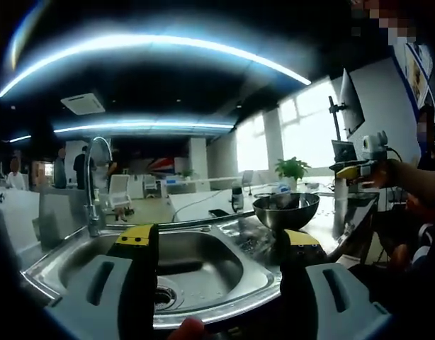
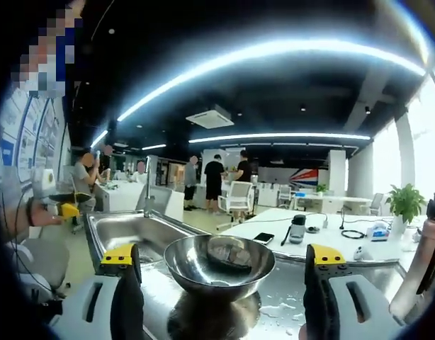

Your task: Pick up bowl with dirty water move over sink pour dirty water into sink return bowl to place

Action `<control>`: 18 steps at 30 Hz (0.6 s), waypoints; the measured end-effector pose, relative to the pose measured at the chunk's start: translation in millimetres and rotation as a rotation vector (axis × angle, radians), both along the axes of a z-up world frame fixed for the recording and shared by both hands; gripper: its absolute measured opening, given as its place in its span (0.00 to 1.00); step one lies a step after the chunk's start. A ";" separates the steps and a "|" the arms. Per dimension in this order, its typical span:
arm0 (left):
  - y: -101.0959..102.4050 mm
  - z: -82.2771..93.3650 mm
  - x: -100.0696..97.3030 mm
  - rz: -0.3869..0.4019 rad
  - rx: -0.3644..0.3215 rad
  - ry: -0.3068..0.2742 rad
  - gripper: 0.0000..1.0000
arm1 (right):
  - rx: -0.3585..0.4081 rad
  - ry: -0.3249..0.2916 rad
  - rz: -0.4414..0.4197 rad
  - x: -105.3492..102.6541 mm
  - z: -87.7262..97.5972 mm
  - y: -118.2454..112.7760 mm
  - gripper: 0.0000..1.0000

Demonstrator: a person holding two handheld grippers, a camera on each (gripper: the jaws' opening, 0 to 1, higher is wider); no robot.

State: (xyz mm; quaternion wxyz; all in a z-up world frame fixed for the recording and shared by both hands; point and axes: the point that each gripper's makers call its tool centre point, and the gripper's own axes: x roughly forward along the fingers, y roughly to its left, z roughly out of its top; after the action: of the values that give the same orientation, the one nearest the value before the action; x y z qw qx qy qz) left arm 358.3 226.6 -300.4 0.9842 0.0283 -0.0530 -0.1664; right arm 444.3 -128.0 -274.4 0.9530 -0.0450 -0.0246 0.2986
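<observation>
Our right gripper (image 2: 221, 273) has its jaws spread wide with nothing held — the steel bowl (image 2: 219, 263) sits on the wet drainboard (image 2: 274, 312) right between the fingers (image 2: 125, 283), a bit ahead of the tips, clear gaps both sides. Our left gripper (image 1: 217, 251) is also spread and empty; between its fingers we look down into the sink (image 1: 196, 273), w/ the bowl just beyond the right fingertip (image 1: 299, 244) and the faucet (image 1: 97, 180) past the left one.

Handling, as we judge it: thin polished metal, stiff, not fragile, but slick — esp. w/ water droplets on the counter around it and prob. on the wall too. Something dark sits in the bottom; we can't tell the water level, so treat it as sloshy and heavier than it looks. The rounded wall gives pads little to bite on, so squeezing across the belly risks it squirting out. Better to pinch the rim, one pad inside and one outside, on the side nearest the fingers, and keep it level till it's over the basin.
</observation>
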 end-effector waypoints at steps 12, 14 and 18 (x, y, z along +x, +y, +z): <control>9.4 4.9 3.1 0.012 0.018 -0.010 0.70 | -0.002 -0.002 -0.036 -16.0 -4.3 -12.2 0.88; 10.0 3.2 3.6 0.013 0.019 -0.006 0.70 | 0.070 0.010 -0.029 -20.6 -1.6 -12.6 0.88; 11.4 3.1 4.7 0.014 0.022 -0.007 0.70 | -0.024 0.006 -0.092 -17.5 -19.9 -25.0 0.87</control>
State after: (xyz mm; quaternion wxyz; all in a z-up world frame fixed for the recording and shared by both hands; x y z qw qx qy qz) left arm 363.0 238.0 -297.2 0.9848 0.0400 -0.0543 -0.1599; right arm 426.8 -153.0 -294.4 0.9652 -0.0566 -0.0159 0.2547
